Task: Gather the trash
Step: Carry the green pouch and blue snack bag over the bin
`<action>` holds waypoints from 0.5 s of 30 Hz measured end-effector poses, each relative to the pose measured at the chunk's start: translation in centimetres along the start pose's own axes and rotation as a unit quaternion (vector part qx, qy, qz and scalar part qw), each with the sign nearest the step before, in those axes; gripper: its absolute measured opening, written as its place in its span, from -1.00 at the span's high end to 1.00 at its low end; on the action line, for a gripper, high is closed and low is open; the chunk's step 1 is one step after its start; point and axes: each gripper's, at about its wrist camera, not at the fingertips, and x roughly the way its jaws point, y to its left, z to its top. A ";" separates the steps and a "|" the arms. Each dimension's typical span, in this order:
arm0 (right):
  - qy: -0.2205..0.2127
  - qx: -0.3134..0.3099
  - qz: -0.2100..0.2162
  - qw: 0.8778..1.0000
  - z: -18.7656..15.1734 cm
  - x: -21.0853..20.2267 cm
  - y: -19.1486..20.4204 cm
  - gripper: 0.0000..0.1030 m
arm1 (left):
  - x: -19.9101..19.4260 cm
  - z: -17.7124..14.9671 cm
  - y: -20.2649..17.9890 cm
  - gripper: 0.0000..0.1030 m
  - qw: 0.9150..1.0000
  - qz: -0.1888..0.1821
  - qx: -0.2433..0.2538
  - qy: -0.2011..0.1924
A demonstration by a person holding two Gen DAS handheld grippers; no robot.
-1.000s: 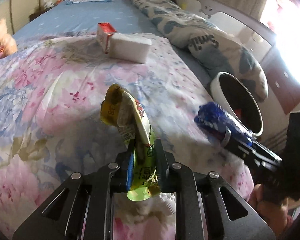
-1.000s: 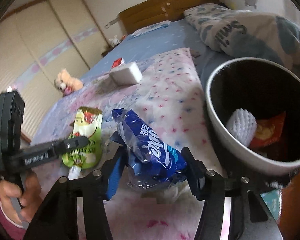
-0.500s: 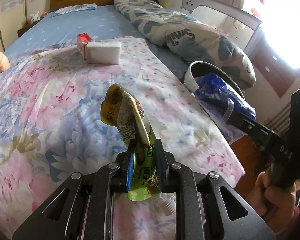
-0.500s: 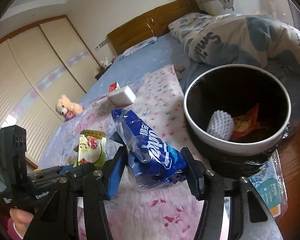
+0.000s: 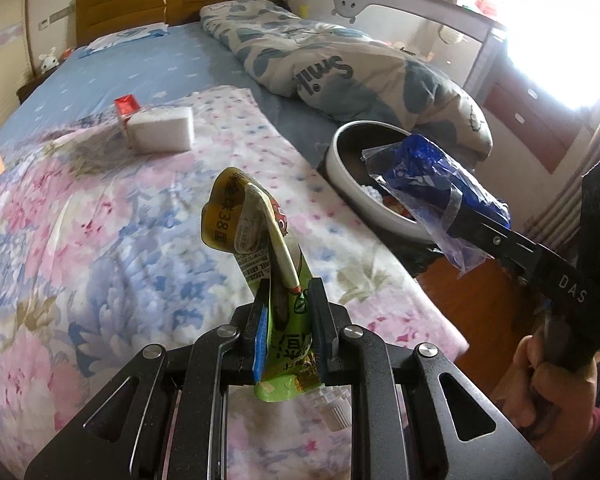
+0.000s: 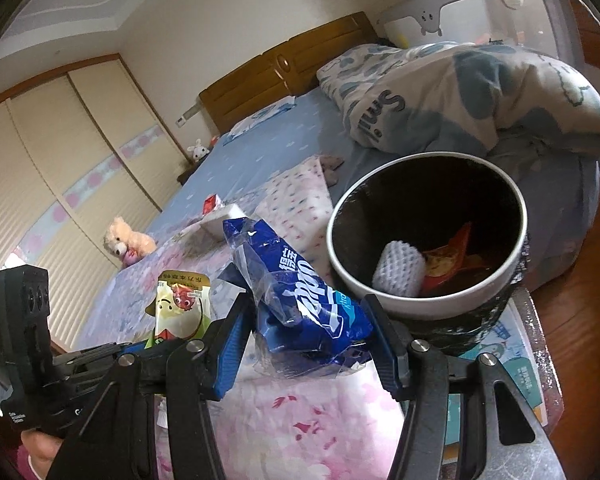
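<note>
Closer now, white bin (image 6: 512, 272) holds foam netting (image 6: 398, 270), red wrapper (image 6: 448, 258).

I've got open air above the floral quilt (image 5: 100, 240); nothing stands on its near half. Far end is blocked low by the white block (image 5: 162, 134) with the red carton (image 5: 126, 106) touching it behind. Trash bin (image 6: 426, 240) mouth is open from above, rim unobstructed on my side, but the white foam sleeve (image 6: 398, 276) and red wrapper (image 6: 448, 256) already lie at the bottom. Rolled duvet (image 6: 480, 100) crowds the bin's far side, so no approach from there. Bin stands just beside the bed edge. In the left view, the right gripper (image 5: 458, 210) with its blue wrapper (image 5: 428, 176) sits in front of the bin.
</note>
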 end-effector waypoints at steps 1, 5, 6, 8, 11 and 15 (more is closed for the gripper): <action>-0.002 0.002 -0.001 1.000 0.1 -0.2 -0.2 -0.09 | 0.1 0.2 -0.3 0.68 1.000 -0.002 0.003 0.000; -0.006 0.009 -0.008 1.000 0.4 -0.6 -1.0 -0.09 | 0.4 0.7 -1.4 0.68 1.000 -0.006 0.012 0.000; -0.008 0.011 -0.009 1.000 0.4 -0.7 -1.3 -0.09 | 0.5 0.9 -1.6 0.68 1.000 -0.007 0.014 0.000; -0.011 0.014 -0.013 1.000 0.4 -1.0 -1.8 -0.09 | 0.7 1.2 -2.1 0.68 1.000 -0.009 0.019 0.000; -0.014 0.020 -0.018 1.000 0.6 -1.2 -2.4 -0.09 | 0.9 1.5 -2.7 0.68 1.000 -0.012 0.023 0.000; -0.020 0.024 -0.023 0.999 1.0 -1.6 -3.0 -0.09 | 1.3 2.1 -3.4 0.68 0.999 -0.016 0.029 0.001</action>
